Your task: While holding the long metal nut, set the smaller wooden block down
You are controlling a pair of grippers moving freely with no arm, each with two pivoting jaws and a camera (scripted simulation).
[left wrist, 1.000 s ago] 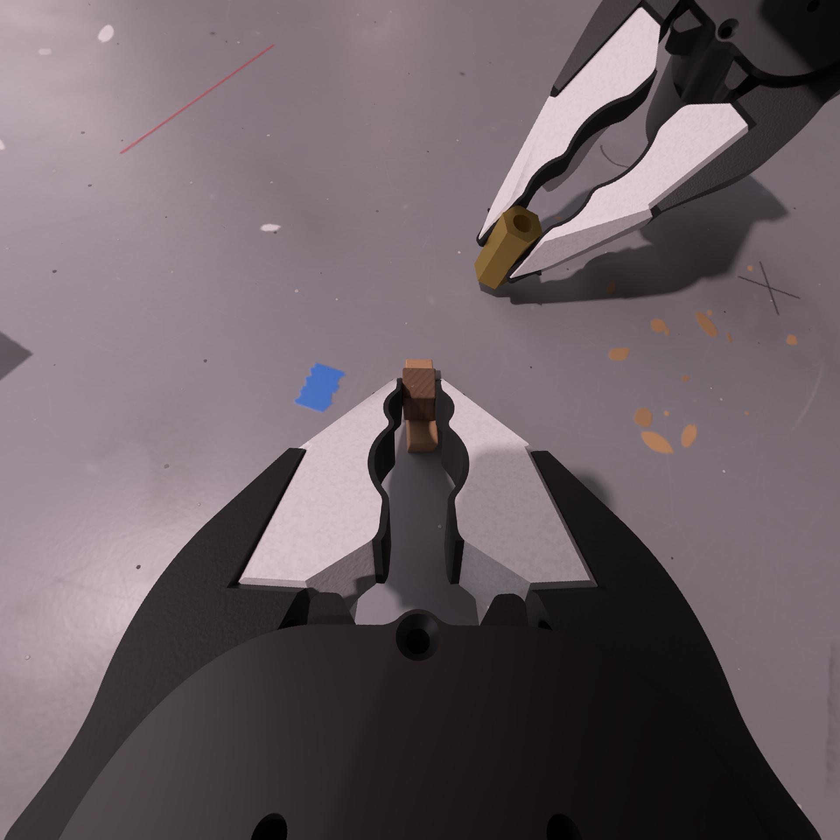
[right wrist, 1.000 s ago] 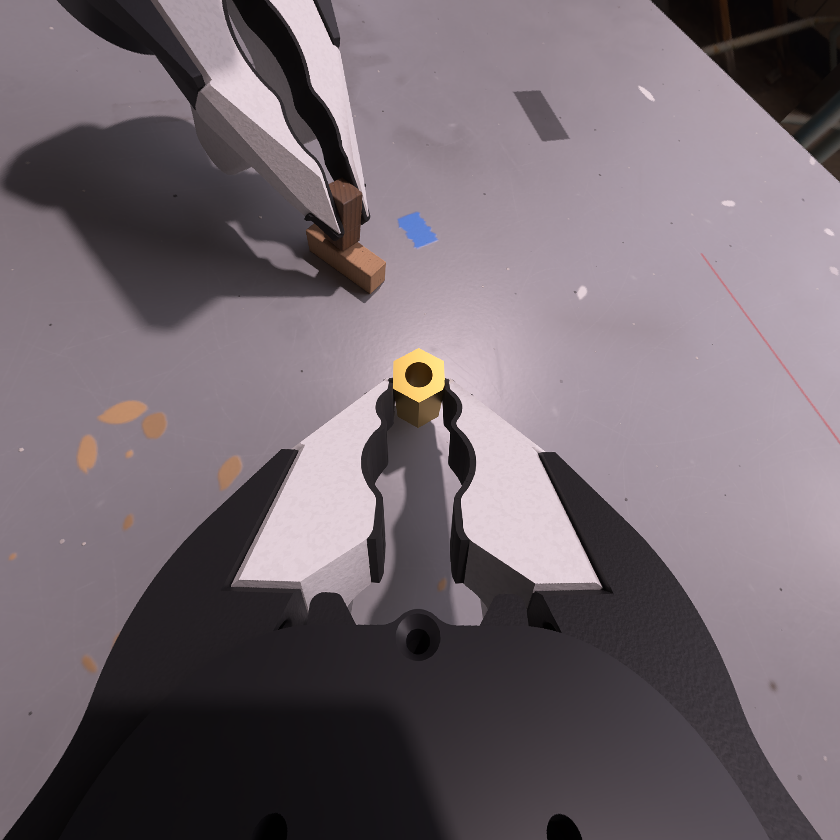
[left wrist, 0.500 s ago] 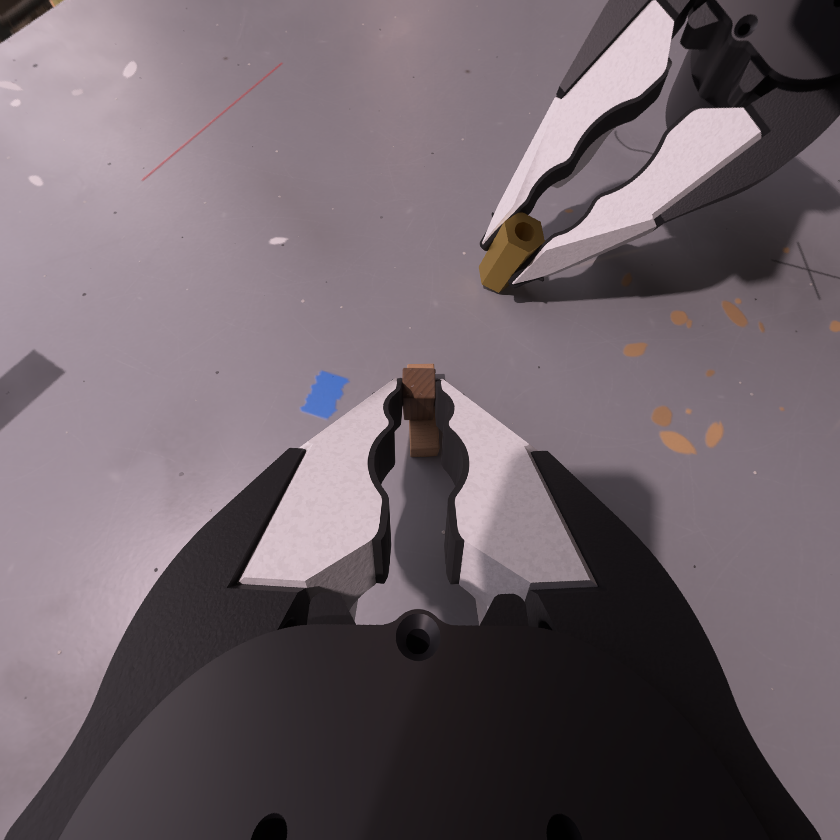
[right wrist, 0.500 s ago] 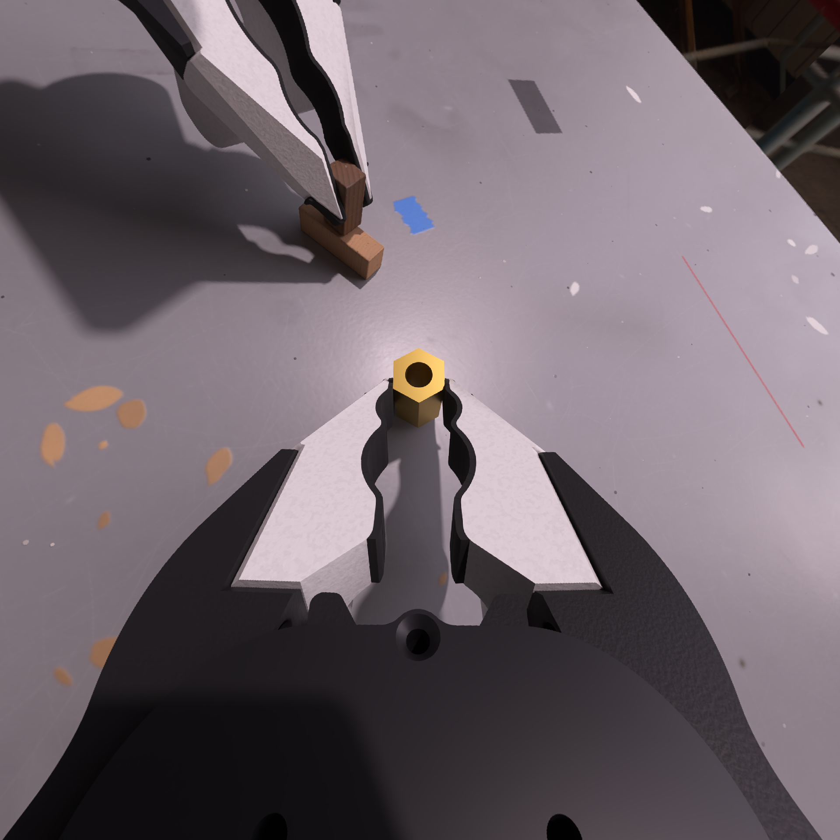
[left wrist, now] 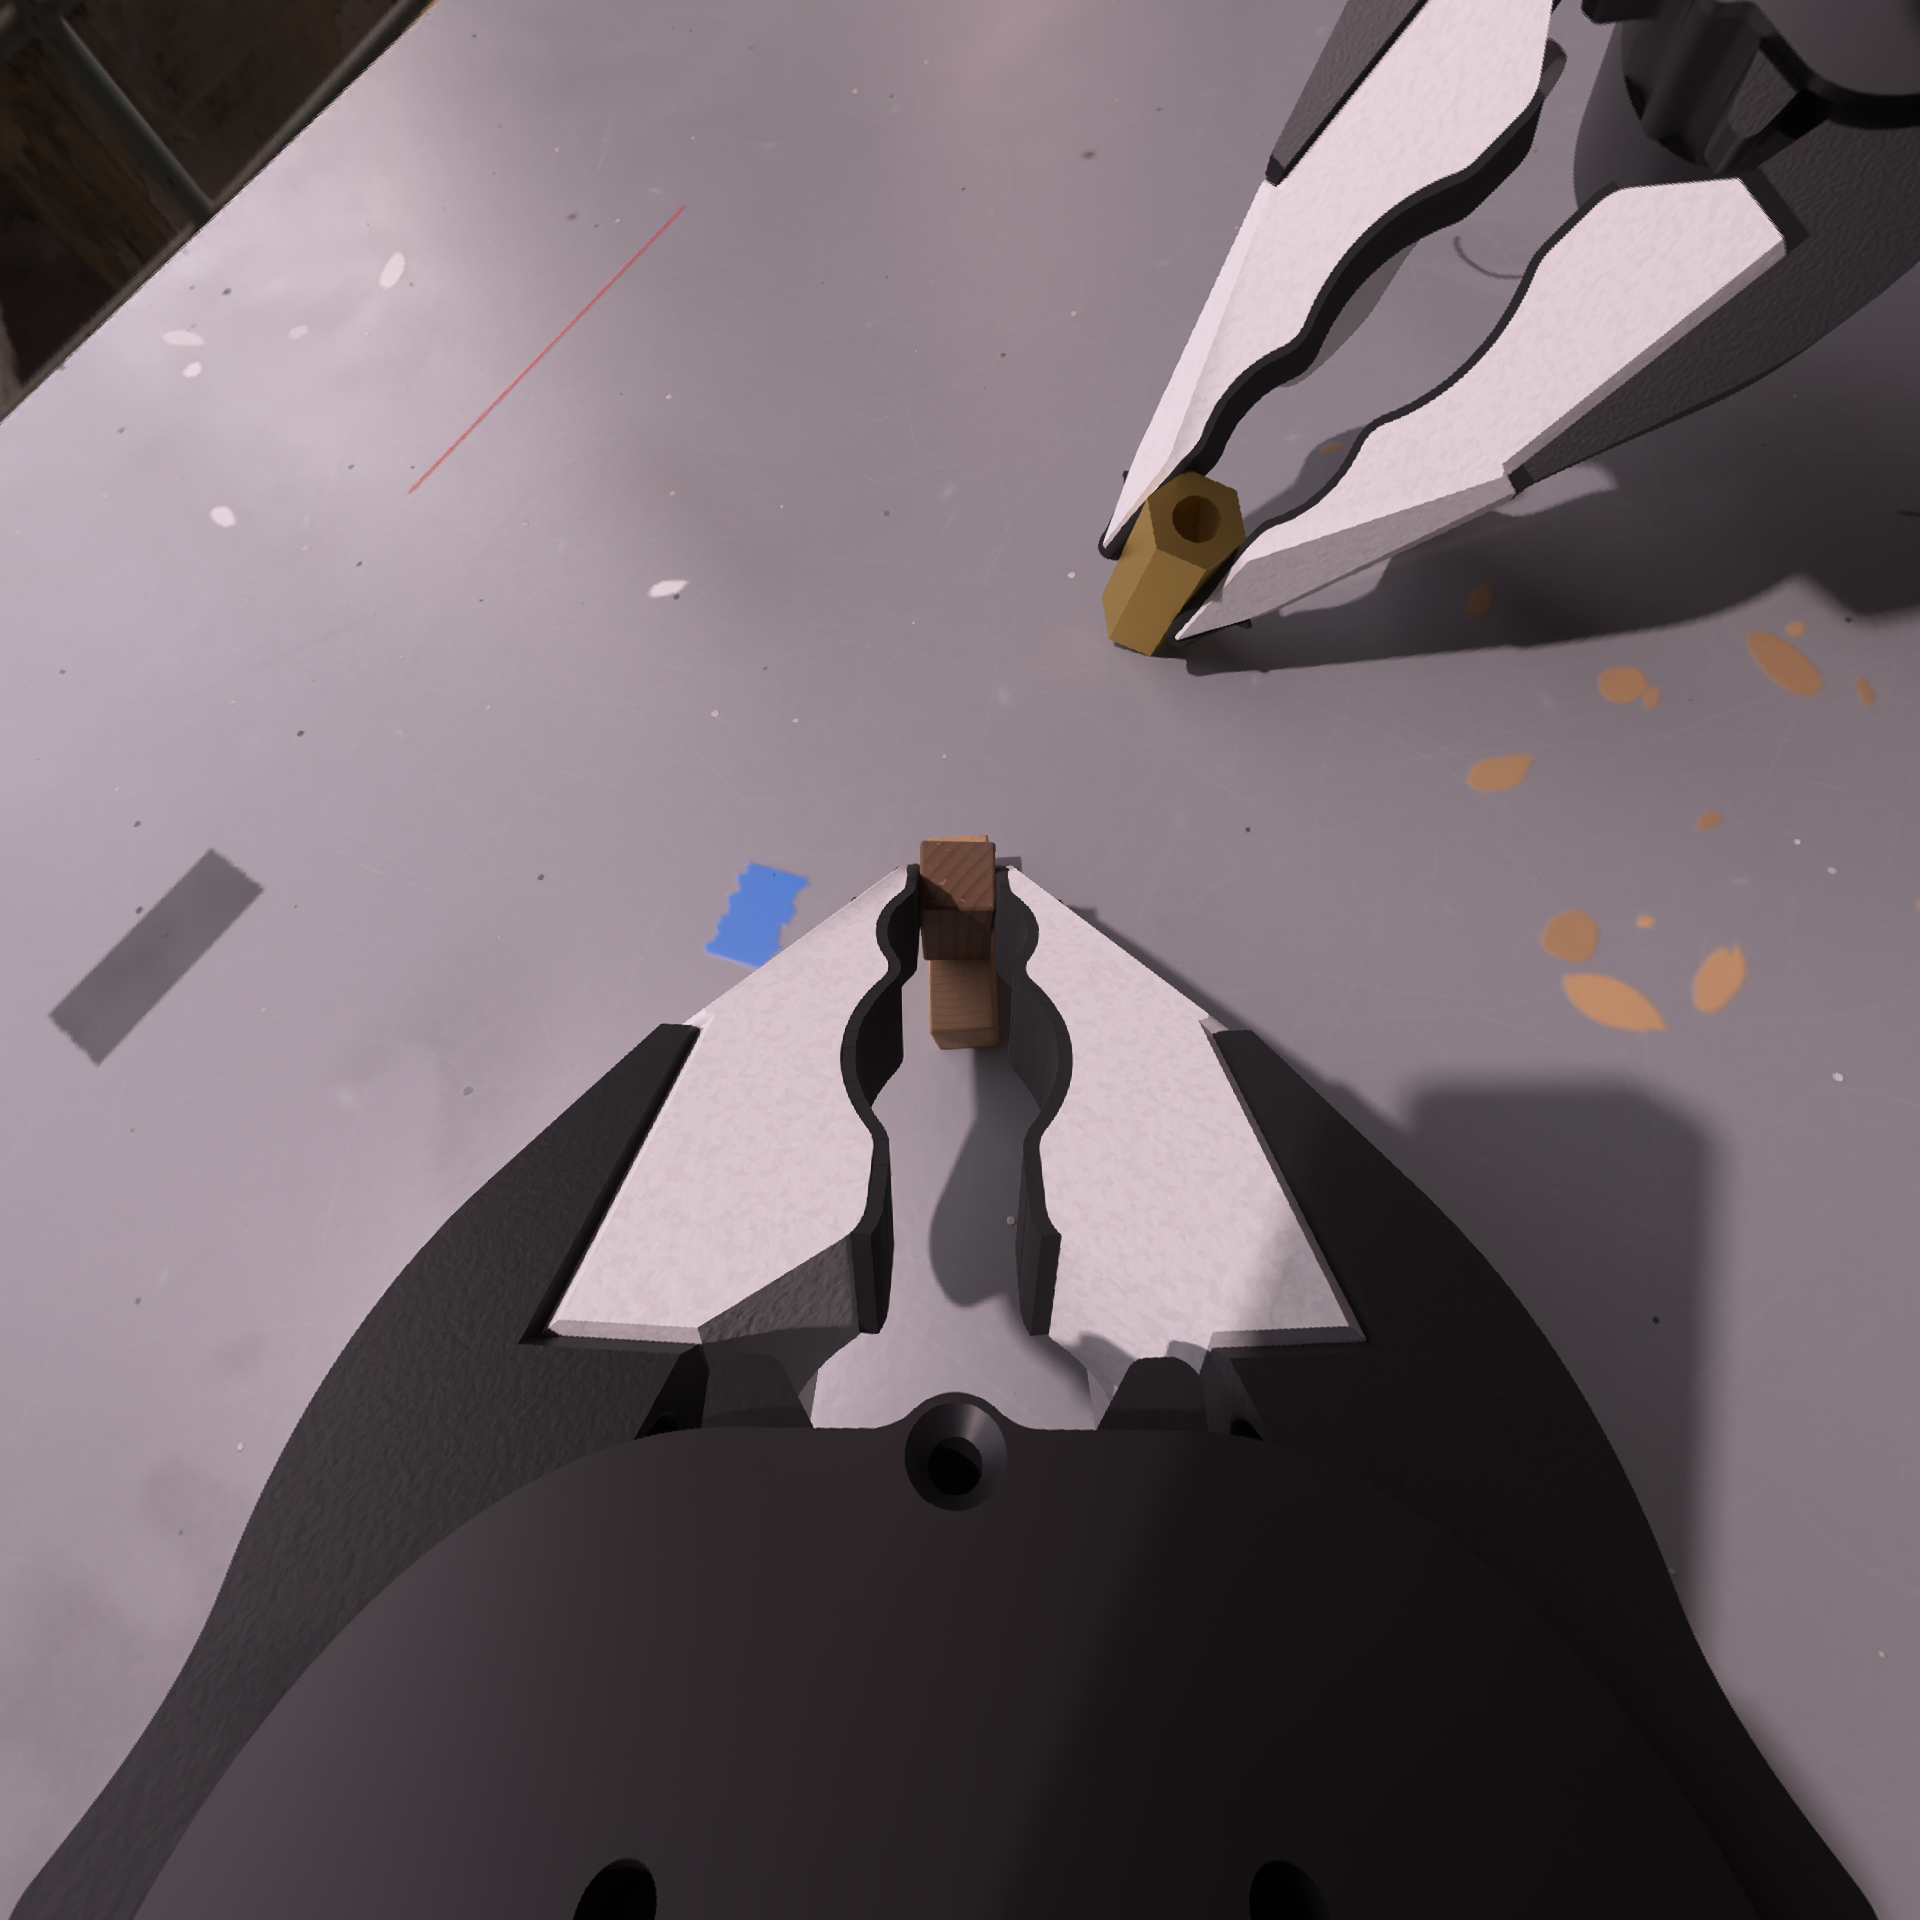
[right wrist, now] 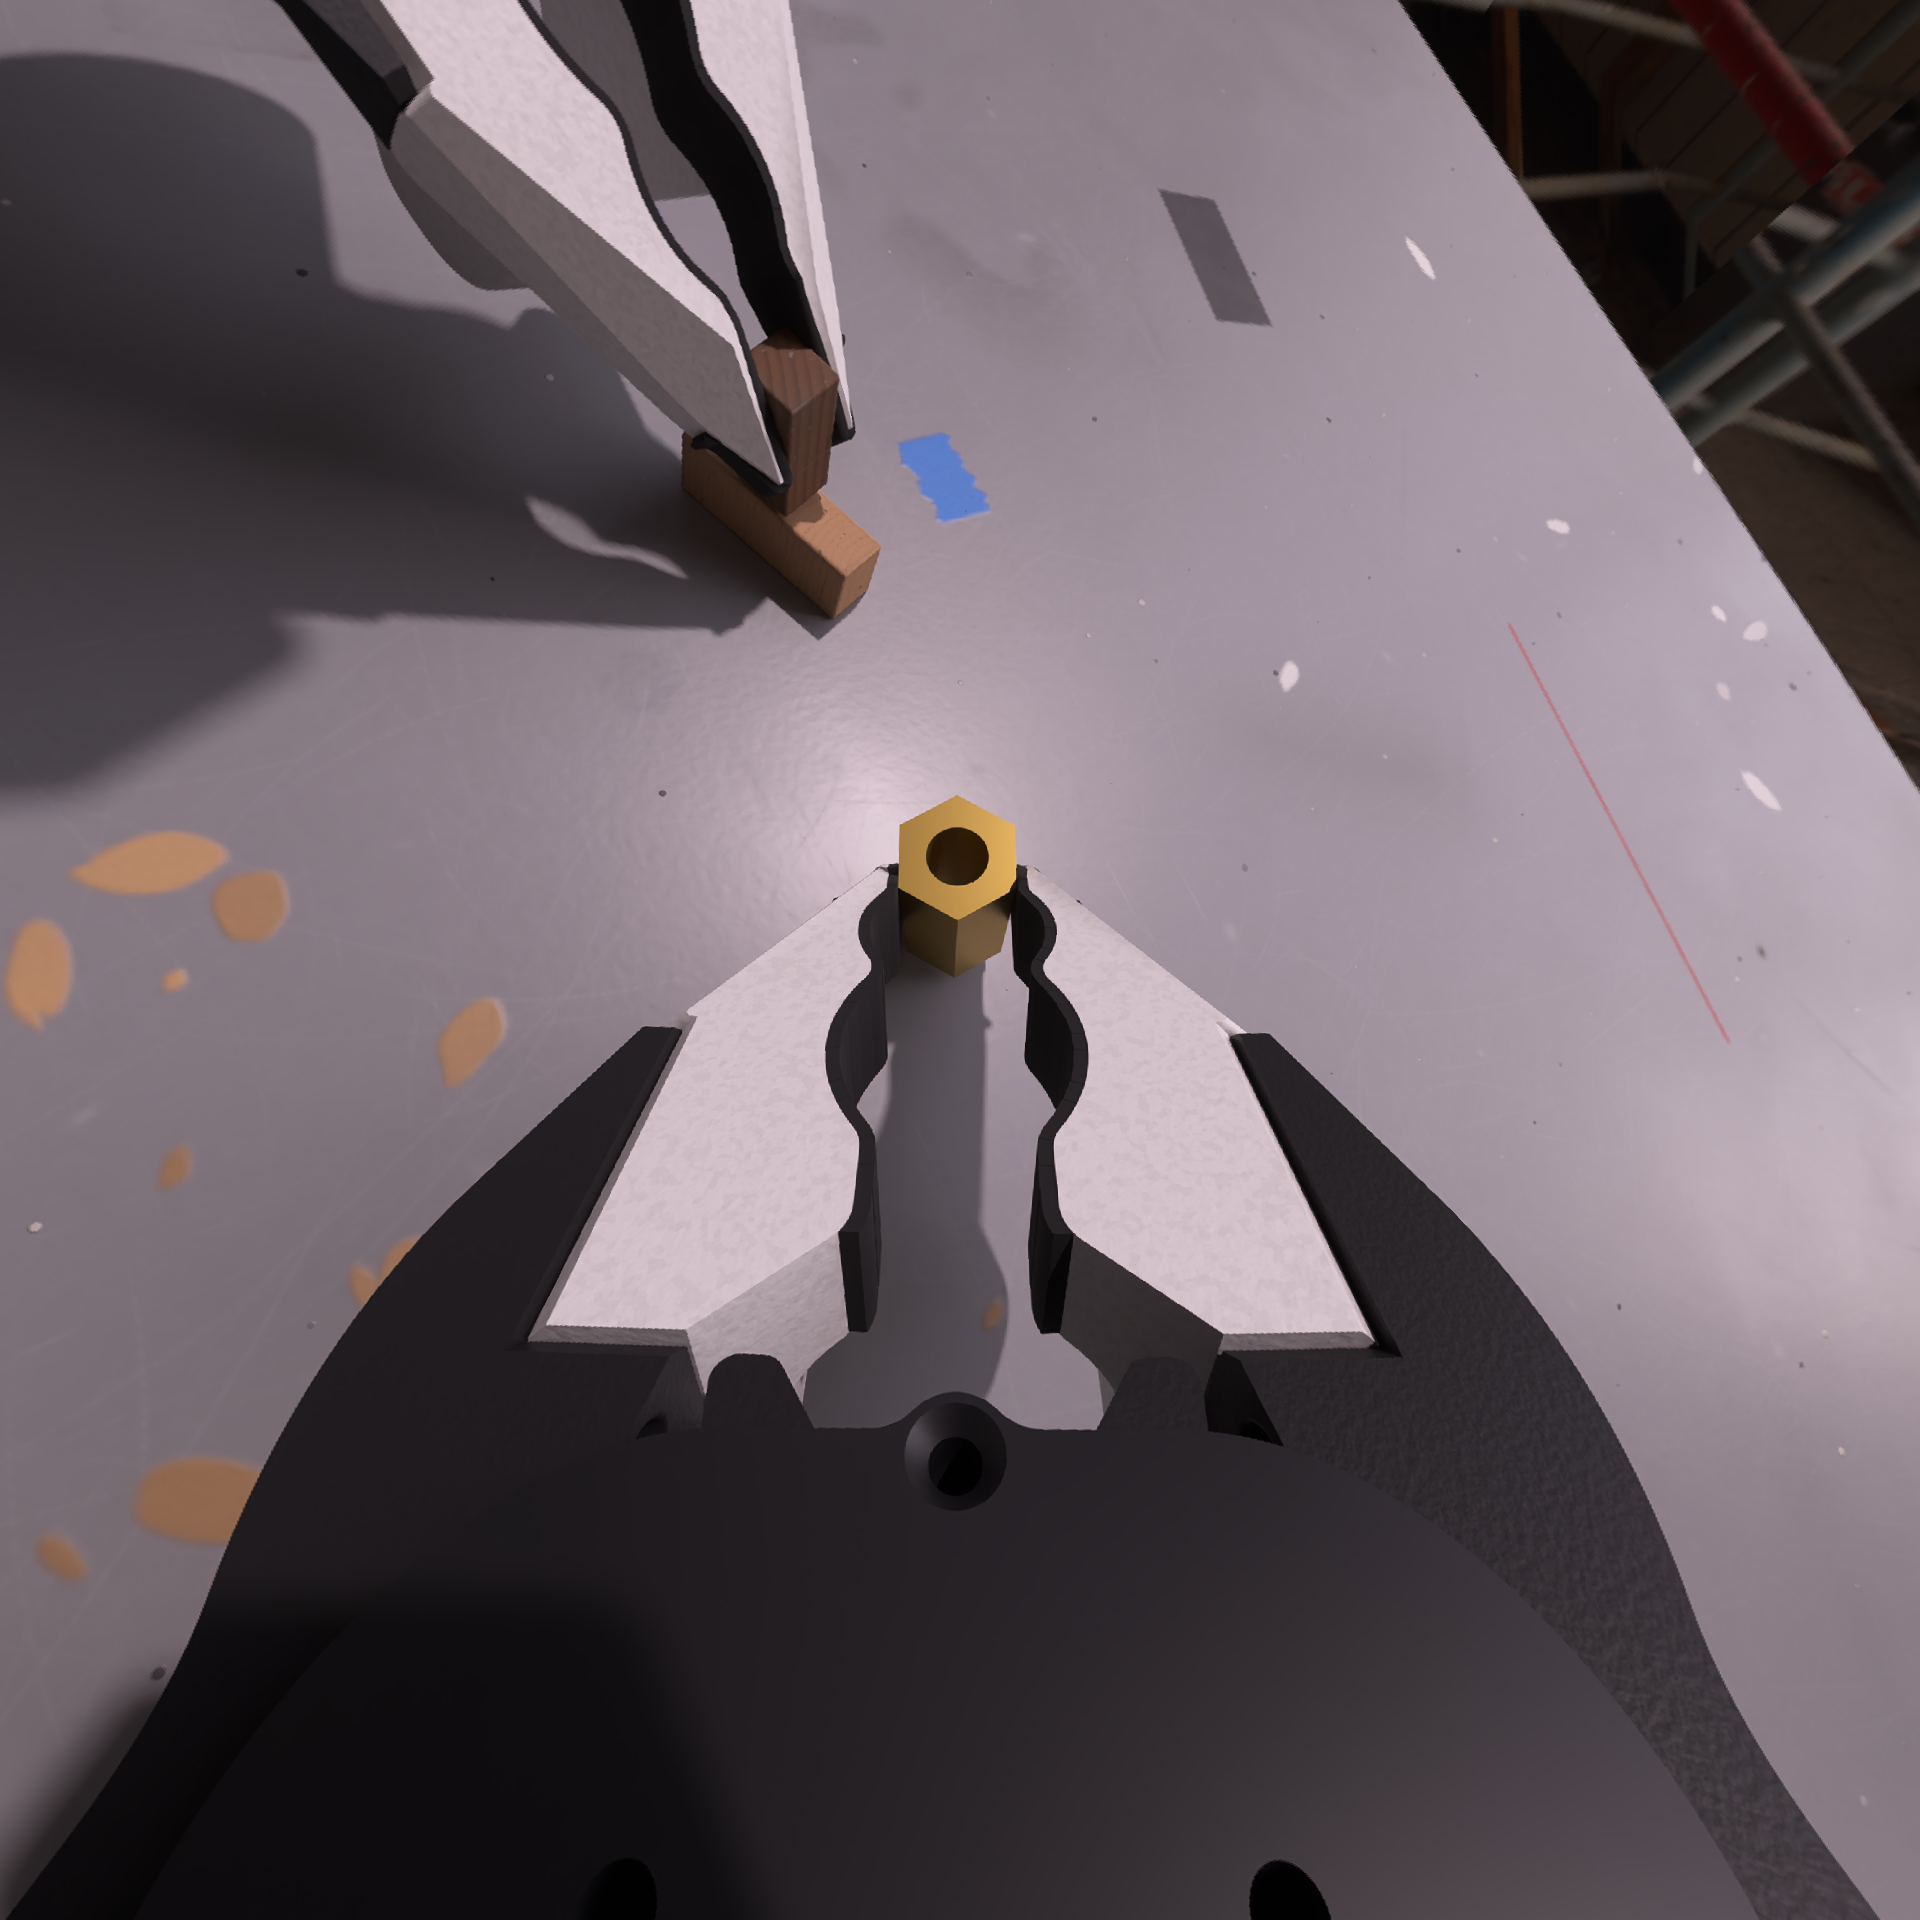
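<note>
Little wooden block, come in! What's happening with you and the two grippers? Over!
Left gripper shut on small dark block, held upright over larger wooden block. Right gripper shut on long metal nut. Table around them bare, only paint marks.

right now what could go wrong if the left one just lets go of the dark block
1. The smaller wooden block stands upright in the left gripper, seemingly over the lighter wooden block; released, it could topple off onto the table.
2. The right gripper pinches the long metal nut only at its tips, so a jolt might loosen it.
</note>
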